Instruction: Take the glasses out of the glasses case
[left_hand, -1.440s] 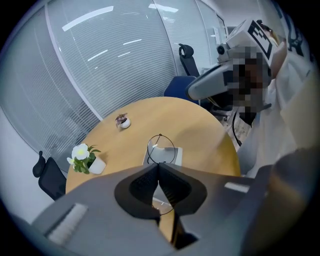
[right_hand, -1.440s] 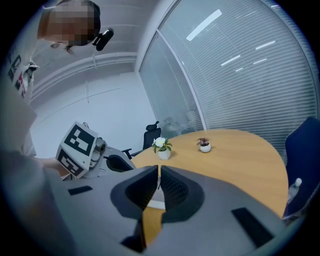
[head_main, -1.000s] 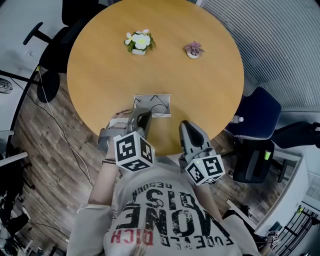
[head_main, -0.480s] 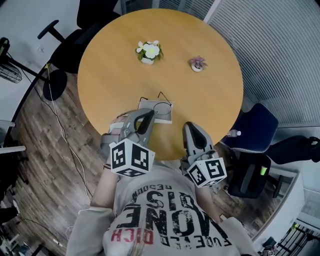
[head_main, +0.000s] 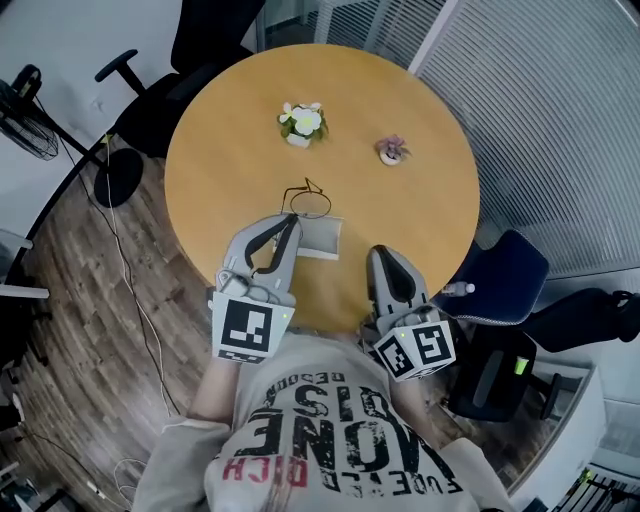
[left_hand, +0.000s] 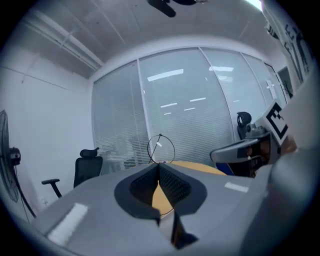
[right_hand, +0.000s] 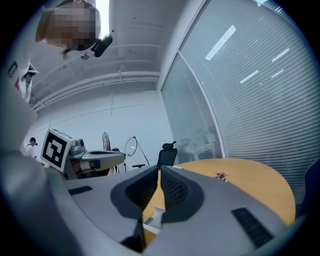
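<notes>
Left gripper view shows the left gripper (left_hand: 159, 164) pinched shut on the thin glasses (left_hand: 161, 149); raise them gently, level, clear of the case (head_main: 322, 240). The right gripper (right_hand: 159, 169), closed and empty, is near its right.

A round wooden surface (head_main: 400, 230) carries two small potted plants set apart: one with white flowers (head_main: 302, 122), and to its right one with pinkish flowers (head_main: 393, 150). A black office chair (head_main: 150, 110) stands at its far left edge. A blue chair (head_main: 505, 275) stands at the right, a small bottle (head_main: 455, 290) at its edge. A cable (head_main: 125, 270) trails over the wooden floor (head_main: 90, 330). Slatted blinds (head_main: 560, 120) fill the right.
</notes>
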